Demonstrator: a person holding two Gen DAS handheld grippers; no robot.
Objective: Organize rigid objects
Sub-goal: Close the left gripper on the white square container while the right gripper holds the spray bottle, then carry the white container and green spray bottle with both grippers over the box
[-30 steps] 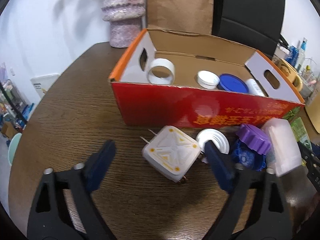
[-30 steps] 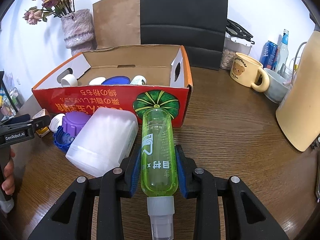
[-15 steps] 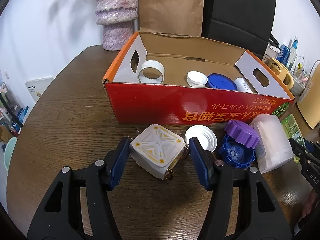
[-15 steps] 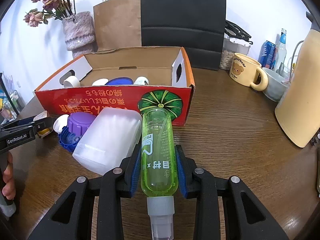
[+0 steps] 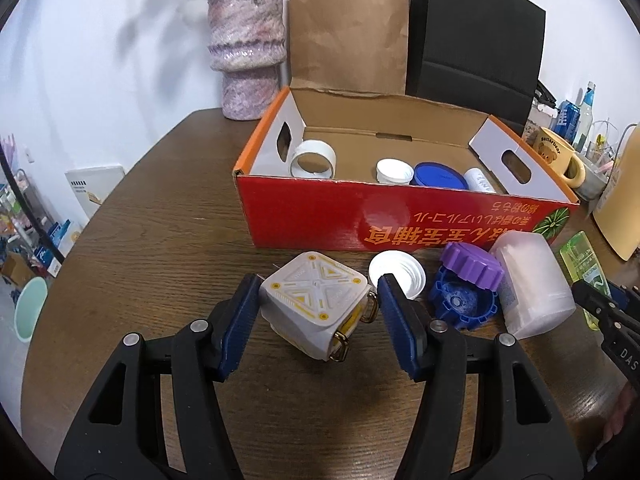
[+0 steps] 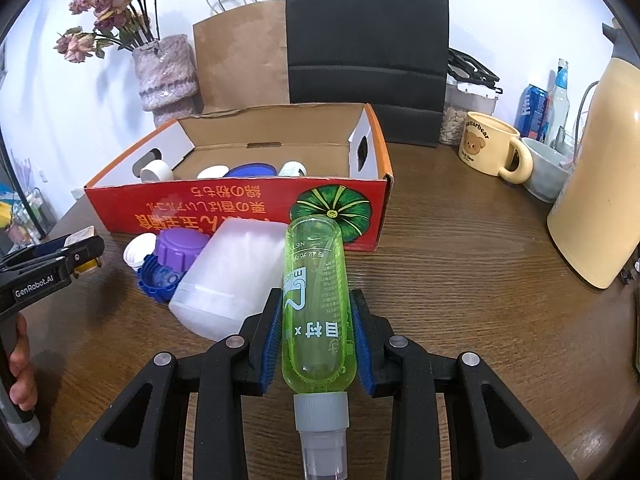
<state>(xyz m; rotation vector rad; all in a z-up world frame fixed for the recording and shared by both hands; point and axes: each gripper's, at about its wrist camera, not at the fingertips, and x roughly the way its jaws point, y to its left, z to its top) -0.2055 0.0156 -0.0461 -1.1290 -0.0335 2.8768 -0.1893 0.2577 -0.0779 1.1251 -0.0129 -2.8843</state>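
Note:
A white square box with yellow markings (image 5: 316, 300) sits tilted between the blue pads of my left gripper (image 5: 319, 292), which is shut on it. In the right wrist view the left gripper (image 6: 80, 256) shows at the left edge, held by a hand. My right gripper (image 6: 315, 296) is shut on a green transparent bottle (image 6: 314, 280), cap toward the camera. The red cardboard box (image 5: 320, 212) stands behind, holding a tape roll (image 5: 313, 159), a white cap (image 5: 394, 171), a blue lid (image 5: 440, 176) and a white tube (image 5: 480, 180).
In front of the red box lie a white lid (image 5: 396, 272), a purple cap (image 5: 472, 266) on a blue cap (image 5: 460, 304), and a translucent container (image 6: 232, 280). A vase (image 5: 246, 52) and paper bags stand behind. A mug (image 6: 492, 146), bowl and beige jug (image 6: 600, 184) stand at the right.
The left jaws went from wide apart to closed on the white box, and the gripper drew back and rose slightly with the box tilting. The right gripper keeps the green bottle, unmoved.

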